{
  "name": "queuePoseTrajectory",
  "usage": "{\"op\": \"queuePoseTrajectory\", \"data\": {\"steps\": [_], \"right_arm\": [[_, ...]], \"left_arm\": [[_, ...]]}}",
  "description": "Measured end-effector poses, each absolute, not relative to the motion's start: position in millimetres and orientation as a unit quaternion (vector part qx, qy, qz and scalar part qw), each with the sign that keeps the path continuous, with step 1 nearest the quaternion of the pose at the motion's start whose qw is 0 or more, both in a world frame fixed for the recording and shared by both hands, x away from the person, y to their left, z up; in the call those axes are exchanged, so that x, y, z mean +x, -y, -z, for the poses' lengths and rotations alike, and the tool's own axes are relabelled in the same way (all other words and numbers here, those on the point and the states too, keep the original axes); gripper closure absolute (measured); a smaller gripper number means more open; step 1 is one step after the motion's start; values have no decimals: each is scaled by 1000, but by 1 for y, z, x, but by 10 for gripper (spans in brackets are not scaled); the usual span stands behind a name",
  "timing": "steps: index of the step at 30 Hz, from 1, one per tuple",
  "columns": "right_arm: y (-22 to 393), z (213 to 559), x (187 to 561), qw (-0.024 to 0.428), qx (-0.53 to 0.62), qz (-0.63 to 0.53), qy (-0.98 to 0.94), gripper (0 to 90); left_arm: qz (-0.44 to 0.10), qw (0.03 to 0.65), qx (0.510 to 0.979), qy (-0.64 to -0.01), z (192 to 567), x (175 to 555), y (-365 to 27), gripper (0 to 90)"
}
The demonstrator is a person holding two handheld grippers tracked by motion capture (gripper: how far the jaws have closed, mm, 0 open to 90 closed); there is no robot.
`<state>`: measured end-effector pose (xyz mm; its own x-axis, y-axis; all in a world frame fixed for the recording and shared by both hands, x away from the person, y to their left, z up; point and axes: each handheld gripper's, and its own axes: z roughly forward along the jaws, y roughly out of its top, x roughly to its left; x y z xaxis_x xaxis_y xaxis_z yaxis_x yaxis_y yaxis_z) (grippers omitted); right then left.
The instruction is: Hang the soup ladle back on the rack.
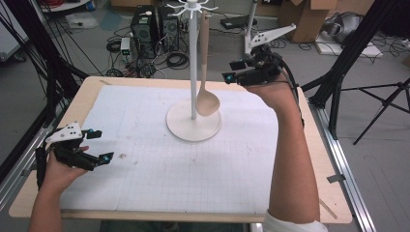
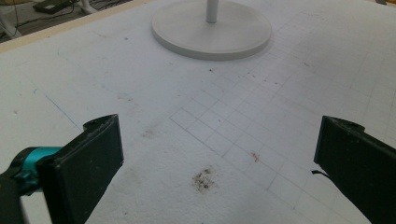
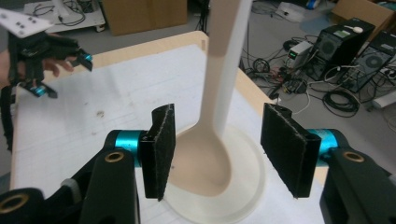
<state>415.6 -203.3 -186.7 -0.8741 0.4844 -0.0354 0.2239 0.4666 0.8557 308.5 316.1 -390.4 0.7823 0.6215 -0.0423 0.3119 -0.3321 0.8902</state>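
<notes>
Resting low at the table's left edge, the left gripper (image 1: 99, 145) has its jaws spread w/ nothing between them, only stained grid mat (image 2: 224, 140) beneath, and it sits well apart from the work.

Mid-table stands the white utensil stand (image 1: 194, 72): round base, thin pole, hooks on top. Off one hook hangs the beige ladle (image 1: 206, 92), handle upright beside the pole, bowl low, just above or brushing the base, can't tell which.

Right of the stand, the right gripper (image 1: 233, 71) is raised near the handle, jaws parted approx halfway, pinching nothing. From its own view the pads (image 3: 161, 149) flank the ladle bowl (image 3: 201, 163) w/ gaps both sides.

Ladle looks light and stiff, probably plastic or silicone, smooth so maybe slippery, and free to swing. Best hold, I'd guess: flat handle mid-length, not the rounded bowl. Stand could tip if tugged sideways.
</notes>
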Motion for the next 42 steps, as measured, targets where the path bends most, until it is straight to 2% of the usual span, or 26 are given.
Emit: {"op": "queuePoseTrajectory", "data": {"steps": [13, 29, 42], "right_arm": [[230, 226, 369, 140, 191, -501, -832, 295], [257, 296, 331, 141, 214, -528, -809, 157], [265, 348, 315, 141, 233, -550, -790, 110]], "left_arm": [[-153, 494, 807, -286, 391, 309, -311, 17], [-150, 494, 808, -284, 392, 310, -308, 17], [-148, 500, 804, -286, 393, 310, -309, 17]]}}
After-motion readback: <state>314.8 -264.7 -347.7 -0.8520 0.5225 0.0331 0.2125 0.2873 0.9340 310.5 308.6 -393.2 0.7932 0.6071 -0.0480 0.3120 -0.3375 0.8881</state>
